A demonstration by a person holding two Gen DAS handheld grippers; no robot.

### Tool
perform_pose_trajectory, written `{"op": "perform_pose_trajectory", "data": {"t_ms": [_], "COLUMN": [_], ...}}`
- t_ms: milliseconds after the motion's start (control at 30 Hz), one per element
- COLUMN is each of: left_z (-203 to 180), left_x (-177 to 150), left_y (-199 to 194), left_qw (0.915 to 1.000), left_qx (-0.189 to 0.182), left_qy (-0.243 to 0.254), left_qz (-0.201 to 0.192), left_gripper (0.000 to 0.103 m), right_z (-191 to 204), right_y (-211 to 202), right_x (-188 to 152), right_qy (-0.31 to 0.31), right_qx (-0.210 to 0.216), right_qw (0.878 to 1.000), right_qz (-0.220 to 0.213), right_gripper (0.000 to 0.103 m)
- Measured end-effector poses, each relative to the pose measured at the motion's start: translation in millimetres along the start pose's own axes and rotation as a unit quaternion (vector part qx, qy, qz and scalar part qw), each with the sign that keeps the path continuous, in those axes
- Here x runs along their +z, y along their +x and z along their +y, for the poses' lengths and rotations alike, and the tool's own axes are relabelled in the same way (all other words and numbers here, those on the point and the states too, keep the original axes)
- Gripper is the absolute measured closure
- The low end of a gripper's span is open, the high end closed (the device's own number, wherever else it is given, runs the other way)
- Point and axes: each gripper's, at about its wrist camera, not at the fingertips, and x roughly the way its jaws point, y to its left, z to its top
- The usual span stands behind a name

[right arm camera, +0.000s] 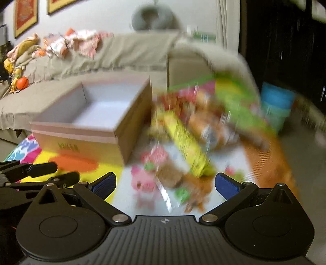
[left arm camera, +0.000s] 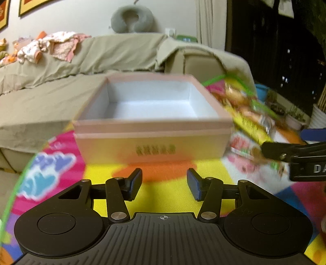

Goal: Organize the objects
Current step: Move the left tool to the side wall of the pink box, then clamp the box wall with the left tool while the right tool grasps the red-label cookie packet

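Note:
An open pink box (left arm camera: 152,140) with a white, empty inside stands on a colourful play mat (left arm camera: 167,195); it also shows in the right wrist view (right arm camera: 81,140). My left gripper (left arm camera: 164,183) is open and empty, just in front of the box. To the right of the box lies a blurred pile of snack packets (right arm camera: 203,126), with a long yellow packet (right arm camera: 187,146) and a brown item (right arm camera: 169,175) nearest. My right gripper (right arm camera: 165,186) is open and empty, just in front of the pile. The right gripper's fingers (left arm camera: 285,152) show at the left view's right edge.
A sofa under a beige cover (left arm camera: 101,61) runs behind the mat, with clothes (left arm camera: 51,46) and a grey neck pillow (left arm camera: 132,18) on it. A blue bucket (right arm camera: 277,102) stands at the right. Bare floor (right arm camera: 301,173) lies right of the mat.

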Motion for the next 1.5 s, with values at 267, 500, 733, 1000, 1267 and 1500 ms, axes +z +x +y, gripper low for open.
{"op": "perform_pose_trajectory", "data": {"t_ms": [267,500,733,1000,1267,1500], "left_z": [59.4,108.8,121.0,112.6,106.1,104.2], "left_x": [69.8,98.4,99.1,96.7,98.9,100.5], "left_y": [-3.6,55.6,86.7,105.9,109.6,106.6], "left_qw": [0.9964,0.9947,0.9937,0.9948,0.9963,0.9972], "left_qx": [0.051,0.073,0.066,0.053,0.046,0.042], "left_qy": [-0.033,-0.067,-0.077,-0.062,-0.041,-0.034], "left_qz": [-0.059,0.026,0.047,0.060,0.061,0.051], "left_gripper": [0.049,0.050,0.053,0.072,0.091,0.093], "right_z": [-15.7,-26.2,-11.4,-0.6,-10.3,-10.8], "right_y": [-19.3,1.1,17.9,50.2,60.6,43.1], "right_x": [31.5,34.0,23.2,14.6,17.8,13.6], "right_qy": [-0.016,-0.032,-0.091,-0.092,-0.059,-0.063], "right_qx": [0.009,-0.009,0.050,0.072,0.084,0.076], "right_qw": [0.999,0.999,0.994,0.990,0.989,0.987], "right_qz": [-0.042,-0.017,0.037,0.080,0.111,0.127], "right_gripper": [0.000,0.000,0.015,0.034,0.062,0.068]}}
